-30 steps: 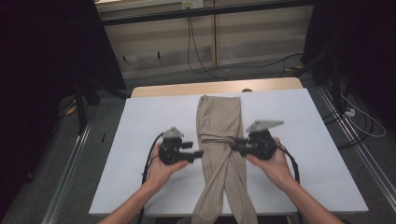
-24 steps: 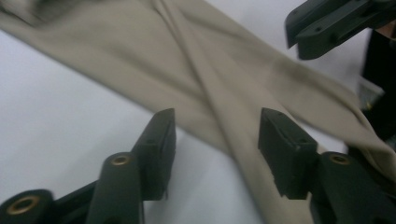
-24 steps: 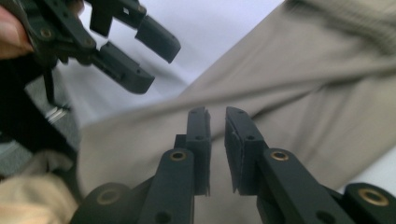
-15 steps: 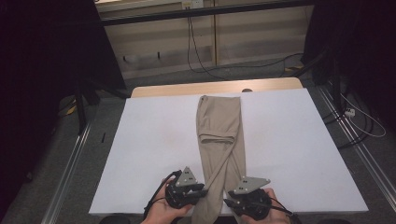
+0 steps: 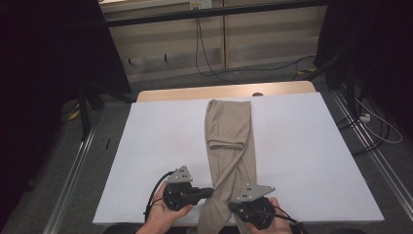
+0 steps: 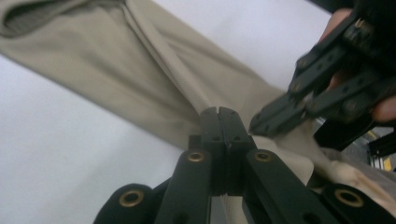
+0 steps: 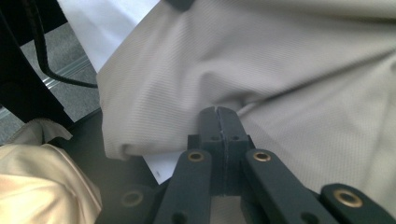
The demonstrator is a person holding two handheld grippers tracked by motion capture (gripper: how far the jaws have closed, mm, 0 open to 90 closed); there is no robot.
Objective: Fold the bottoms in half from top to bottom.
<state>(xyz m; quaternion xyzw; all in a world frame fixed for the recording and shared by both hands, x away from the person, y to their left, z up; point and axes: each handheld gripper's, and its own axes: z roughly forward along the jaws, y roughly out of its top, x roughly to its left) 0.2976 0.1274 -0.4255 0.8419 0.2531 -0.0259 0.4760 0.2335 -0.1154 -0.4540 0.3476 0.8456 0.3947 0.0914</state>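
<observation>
Beige trousers, folded lengthwise, lie down the middle of the white table, with the legs hanging over the front edge. My left gripper meets the leg's left edge near the front. Its jaws have just been closing and now stand shut on a seam fold of the trousers, pinched at the left gripper's tips. My right gripper comes in from the right, lower down. Its jaws have also just been closing, and cloth puckers at the shut tips of the right gripper. The right gripper sits close beside the left.
A wooden strip runs along the table's far edge. Metal rails flank the table, and cables lie on the floor beyond it. A pale cloth shows below the table's front edge.
Both hands have drawn back from the trousers' middle to the front edge of the table. Both grippers have gone from reaching toward the cloth to gripping it there.
</observation>
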